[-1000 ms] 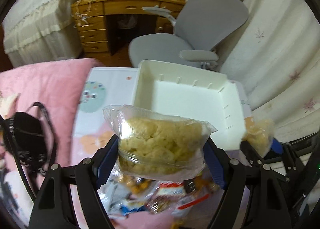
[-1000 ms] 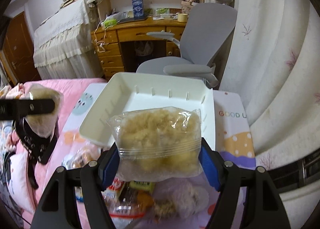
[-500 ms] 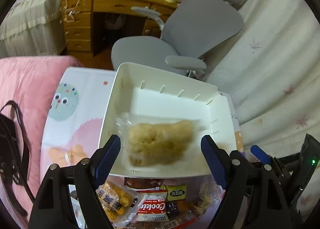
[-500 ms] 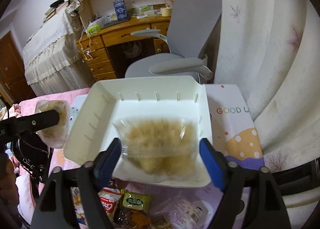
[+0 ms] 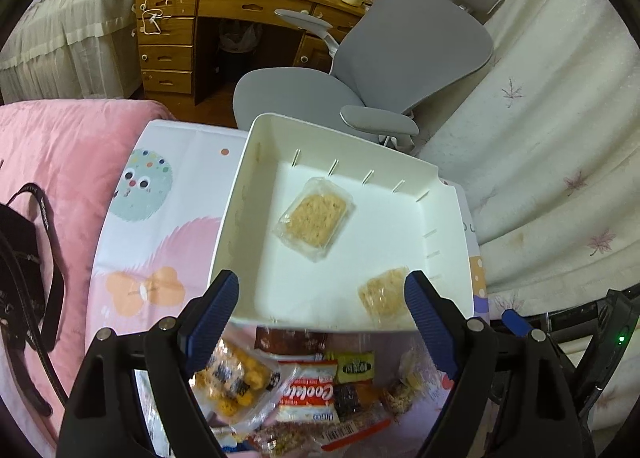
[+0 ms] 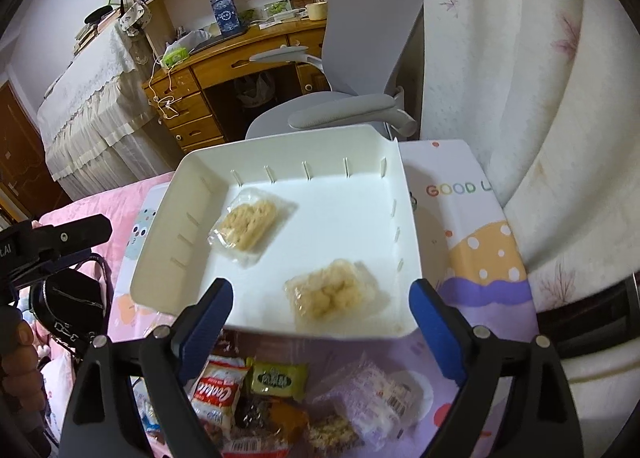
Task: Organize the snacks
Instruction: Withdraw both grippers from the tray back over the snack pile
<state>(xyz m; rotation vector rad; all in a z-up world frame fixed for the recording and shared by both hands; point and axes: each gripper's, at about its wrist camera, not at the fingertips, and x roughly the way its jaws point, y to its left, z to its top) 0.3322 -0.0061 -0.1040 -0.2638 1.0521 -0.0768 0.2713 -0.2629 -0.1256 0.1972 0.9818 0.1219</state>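
Observation:
A white bin (image 5: 234, 217) (image 6: 160, 258) stands on a cartoon-print mat. Two clear packets of pale puffed snack lie on its floor: one near the back (image 5: 316, 217) (image 6: 250, 227), one by the front rim (image 5: 384, 292) (image 6: 332, 294). My left gripper (image 5: 320, 298) hovers over the bin's front edge, jaws opening, nothing between them. My right gripper (image 6: 320, 298) hangs above the front packet, jaws opening too, pads clear of it. A pile of mixed snack packs (image 5: 308, 390) (image 6: 276, 398) lies below both grippers, in front of the bin.
A grey office chair (image 5: 360, 73) and a wooden desk (image 5: 224, 13) stand behind the bin. A black bag (image 5: 20, 278) rests on the pink blanket (image 5: 60, 153) at left. A pale curtain (image 5: 540, 137) hangs close on the right.
Both snack packets left the jaws and dropped into the white bin. Both grippers opened wider and sank, tilting down, so the snack pile in front now shows.

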